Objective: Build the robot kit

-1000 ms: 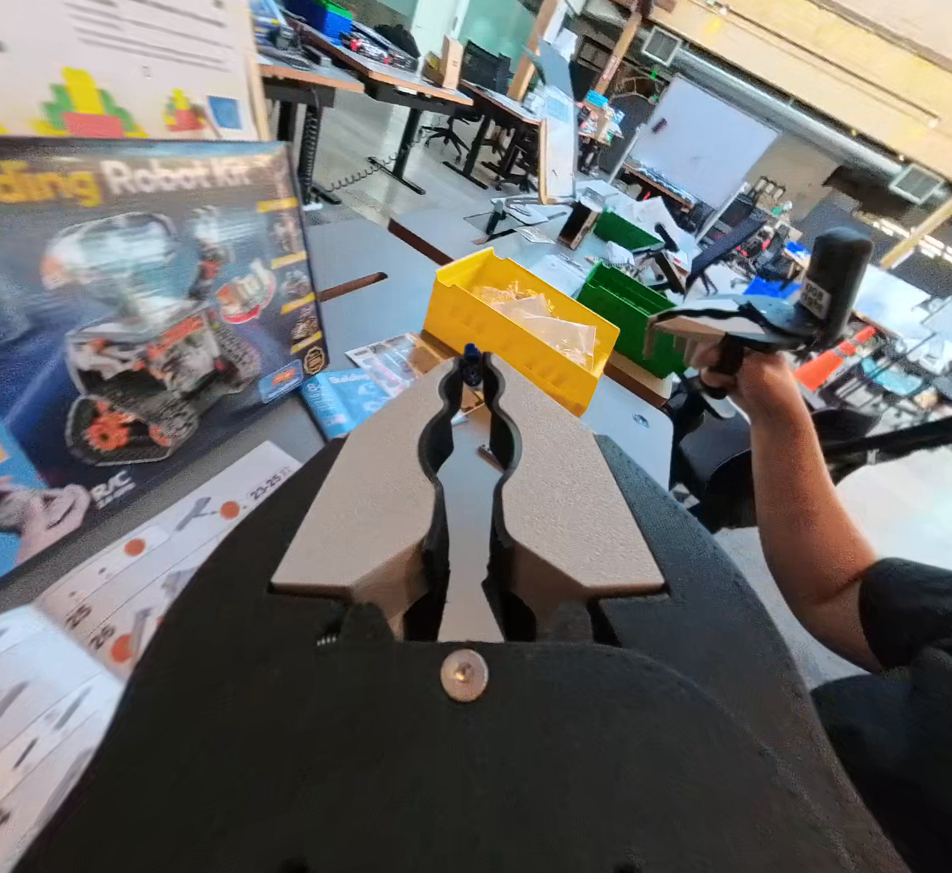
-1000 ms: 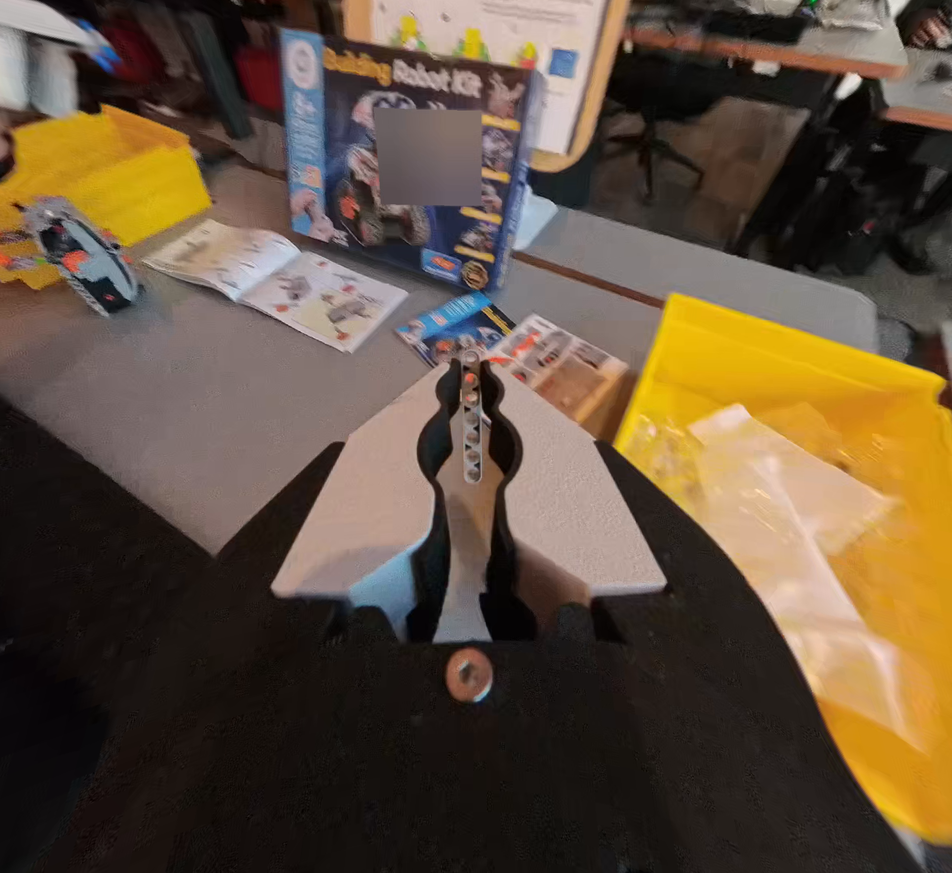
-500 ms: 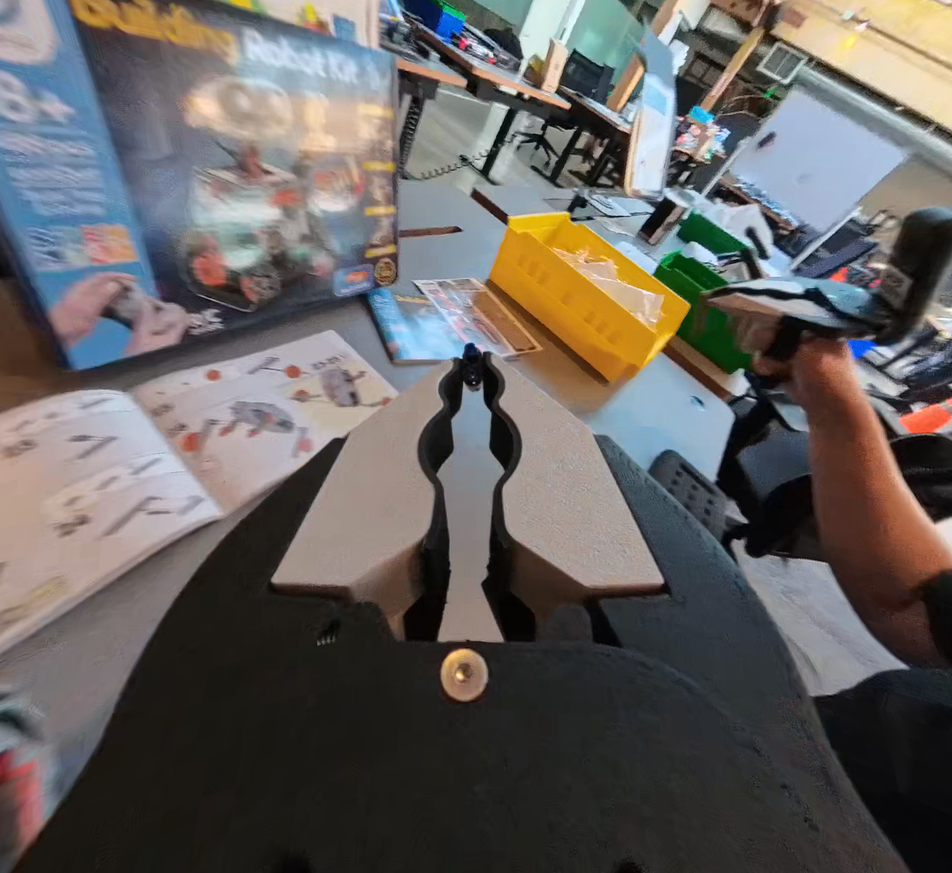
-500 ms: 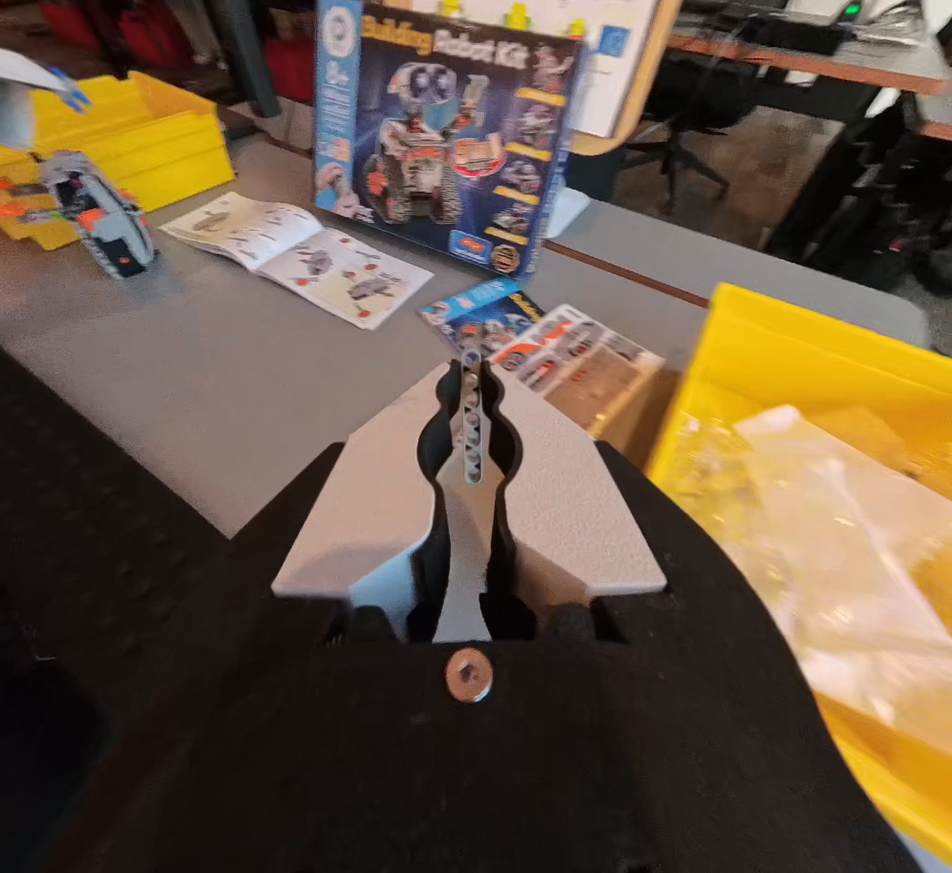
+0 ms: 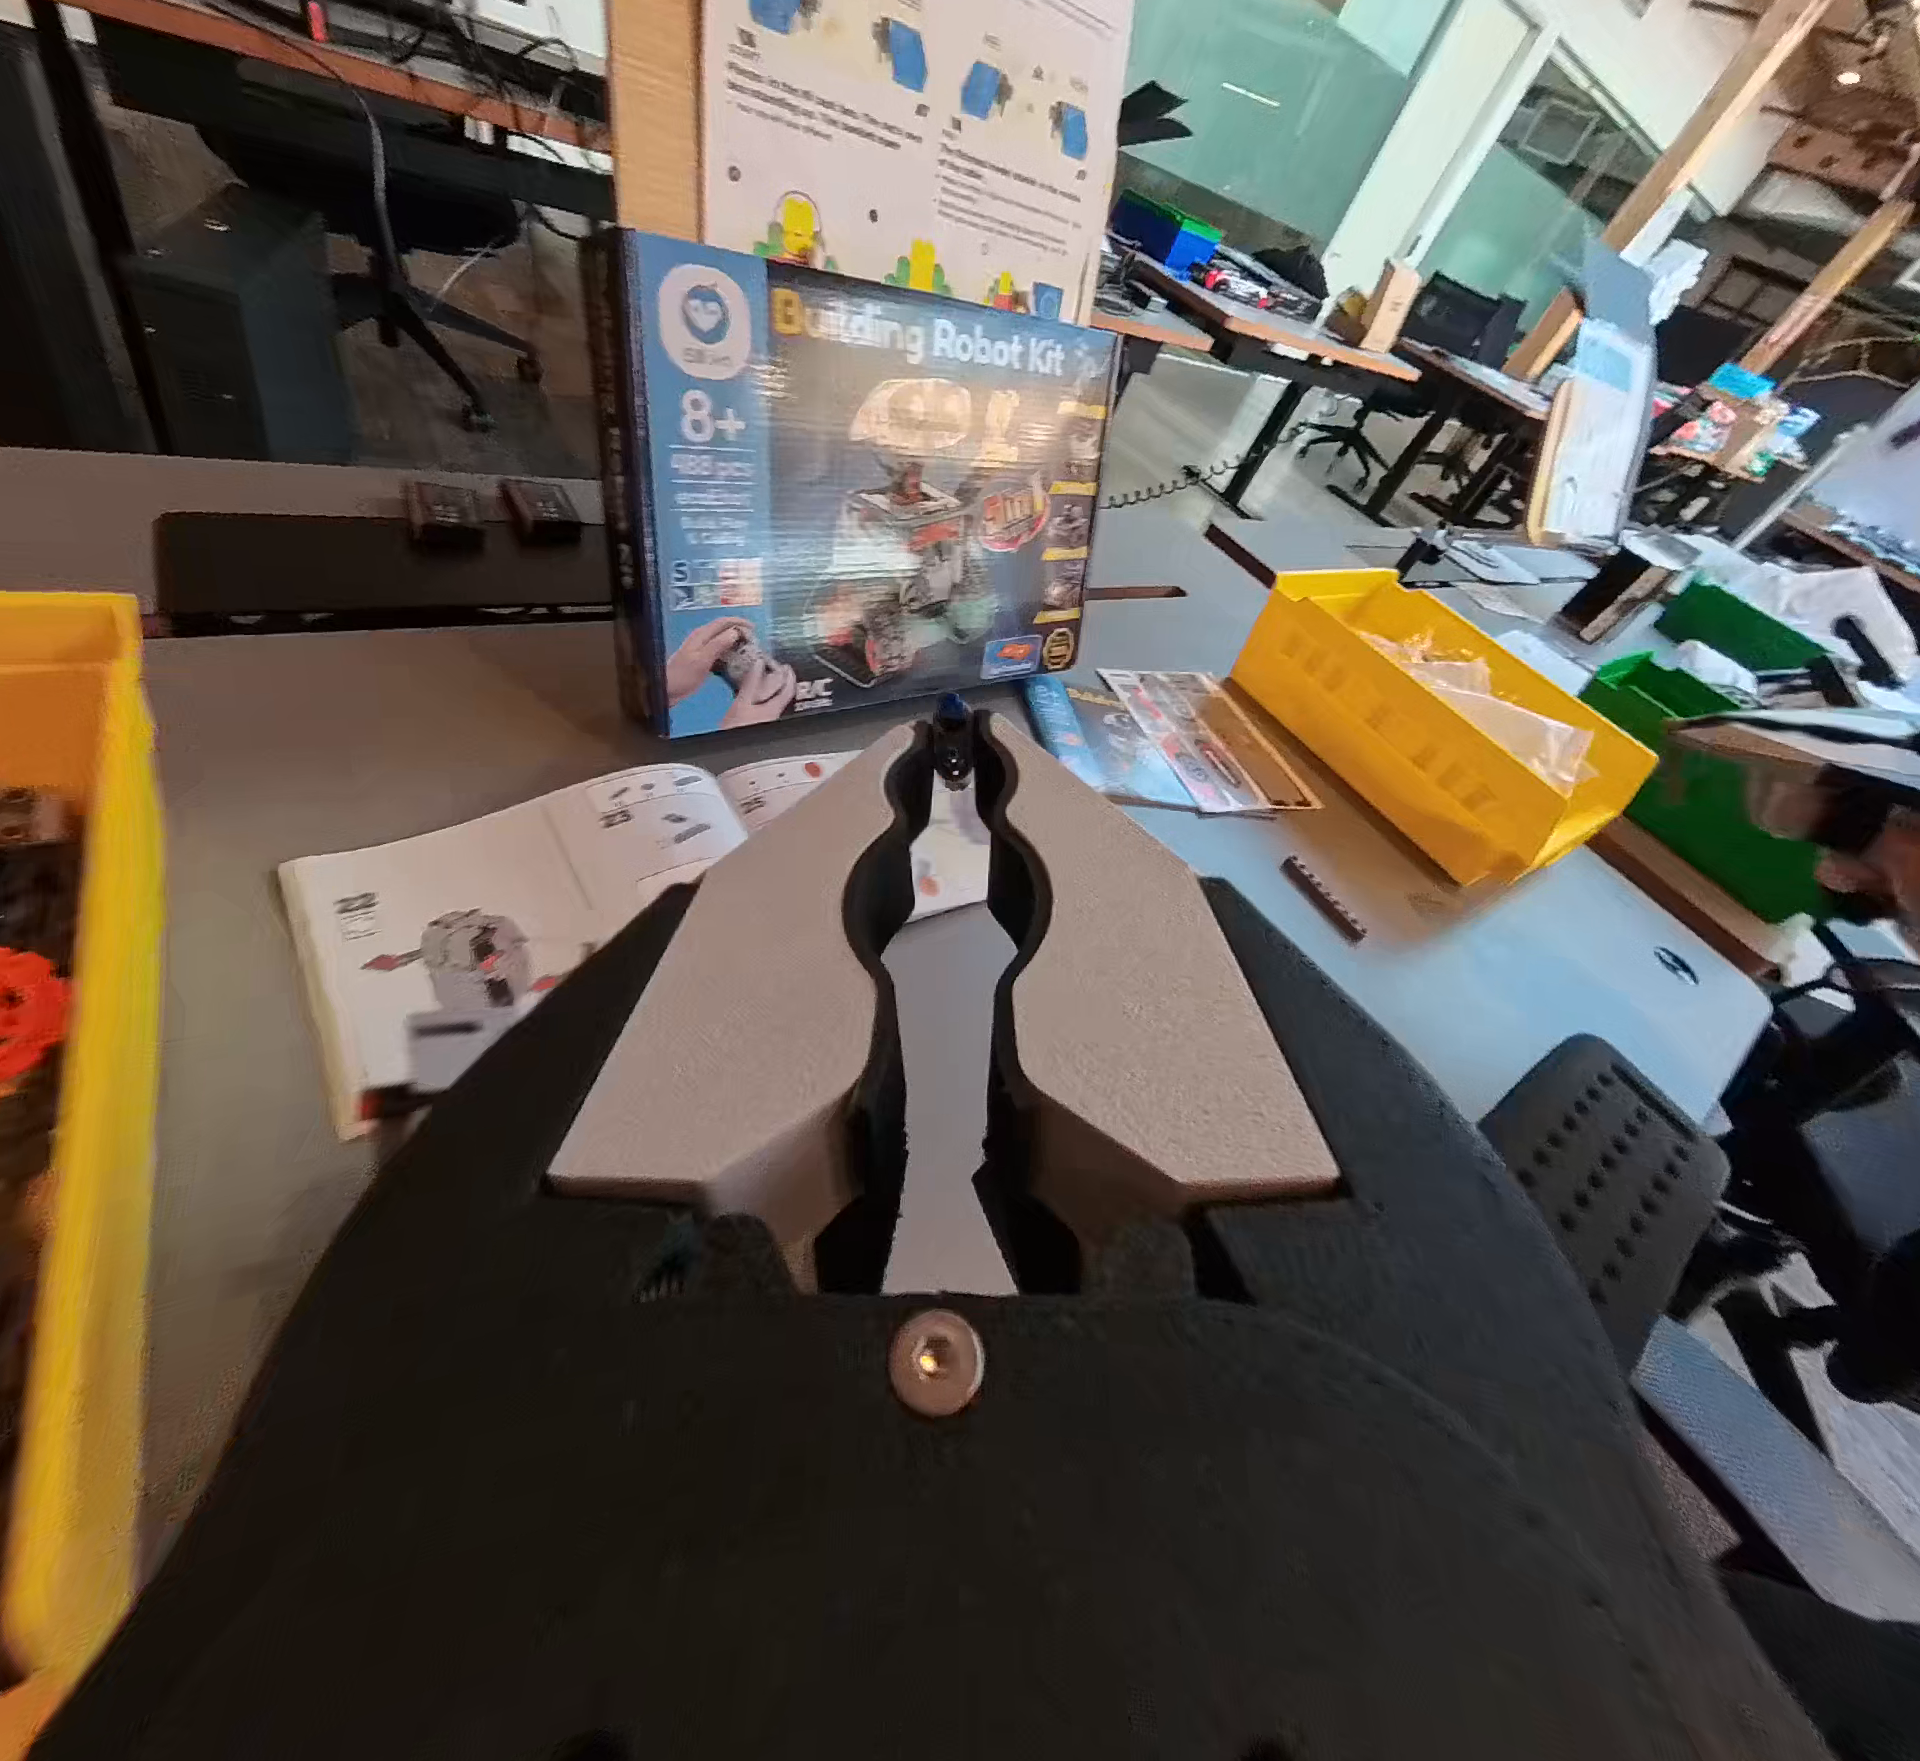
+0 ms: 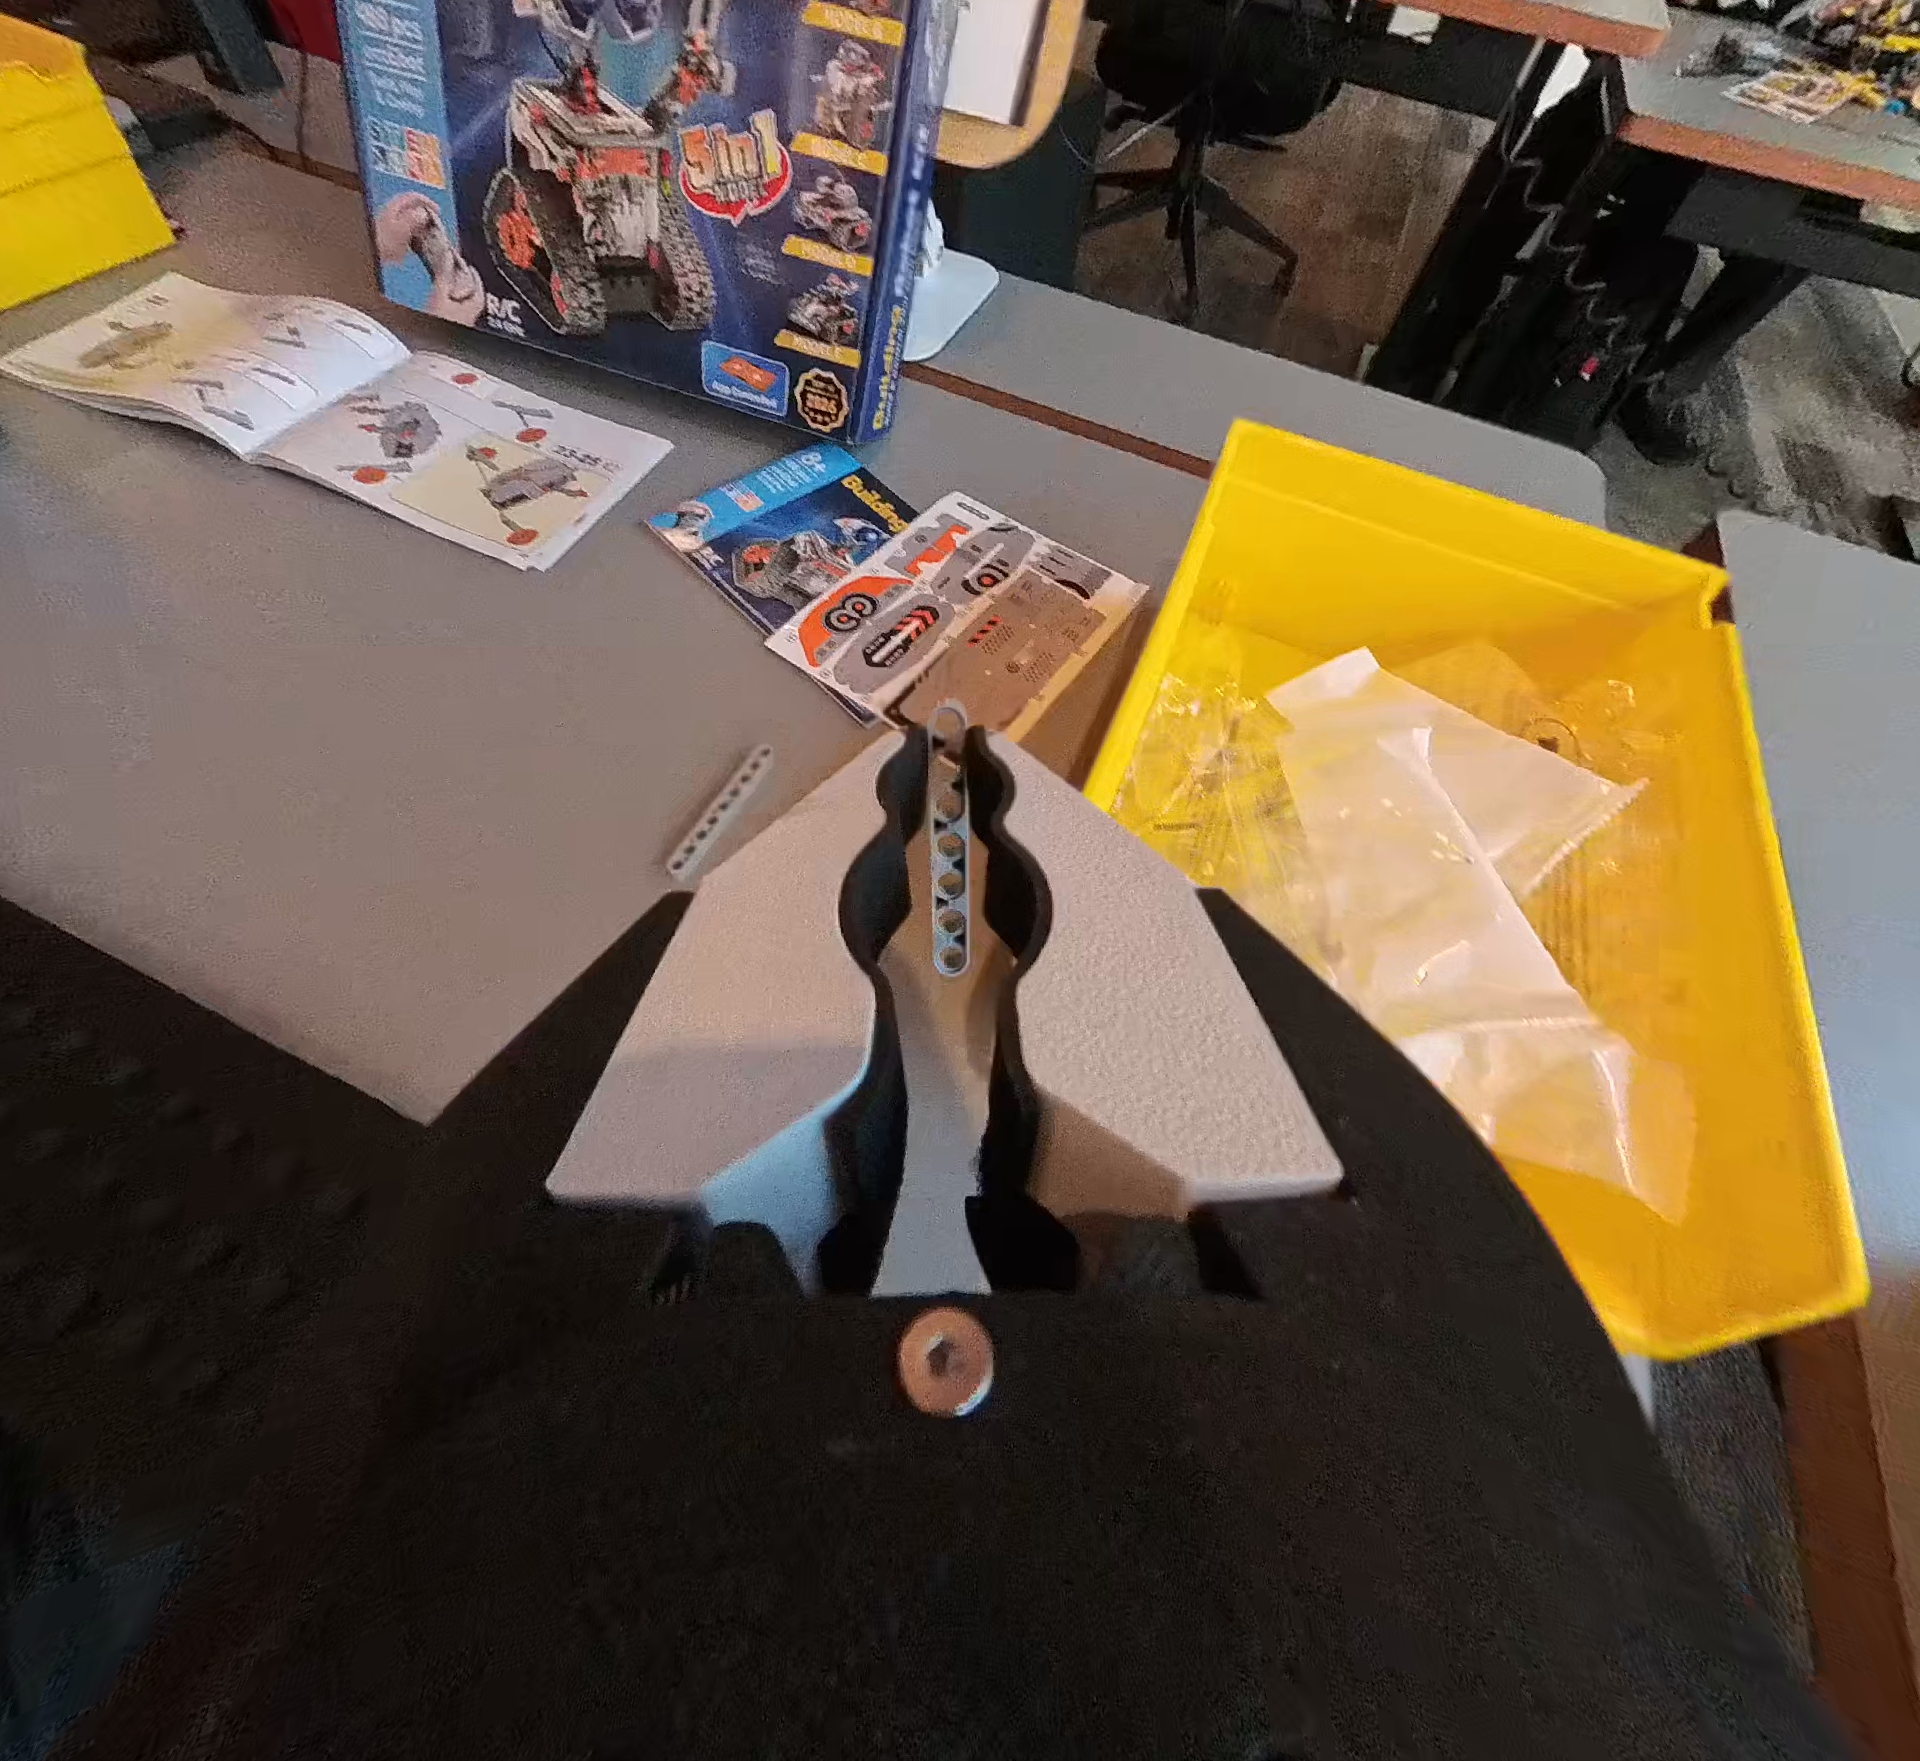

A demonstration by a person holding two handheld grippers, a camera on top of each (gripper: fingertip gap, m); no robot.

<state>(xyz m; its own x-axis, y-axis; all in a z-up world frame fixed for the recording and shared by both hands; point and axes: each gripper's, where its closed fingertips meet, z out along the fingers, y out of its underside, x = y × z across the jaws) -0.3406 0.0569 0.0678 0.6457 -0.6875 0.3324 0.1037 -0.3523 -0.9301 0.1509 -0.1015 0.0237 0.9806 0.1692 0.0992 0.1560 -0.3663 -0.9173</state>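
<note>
Left gripper point(image 5: 951, 743): closed on a small dark blue pin point(image 5: 950, 747) pinched at the very tips, raised above the grey table point(image 5: 416, 735).
Right gripper point(image 6: 948, 743): clamped on a light grey perforated beam point(image 6: 949, 864), held lengthwise between the pads, one end just past the tips, above the table point(image 6: 312, 776).
Just beyond left tips: open instruction booklet point(image 5: 499, 911) flat on the table, partly covered by the fingers.
Just beyond right tips: sticker sheet point(image 6: 966, 615) overlapping a small blue leaflet point(image 6: 774, 532), both flat.
Left of right gripper: second grey perforated beam point(image 6: 722, 809) lying loose on the table, near the finger.
Right of right gripper: yellow bin point(image 6: 1455, 548) with clear plastic bags point(image 6: 1455, 901) inside, just beside the sticker sheet.
Farther back: robot kit box point(image 6: 644, 122) standing upright, open booklet point(image 6: 343, 418) in front of it.
Left view, right side: dark beam point(image 5: 1323, 898) lying alone on the table, near the yellow bin point(image 5: 1434, 755); green bin point(image 5: 1704, 776) behind that.
Left view, left edge: another yellow bin point(image 5: 104, 984) with orange and dark parts, blurred.
Behind the box: cardboard-backed printed sheet point(image 5: 904, 70) standing upright.
</note>
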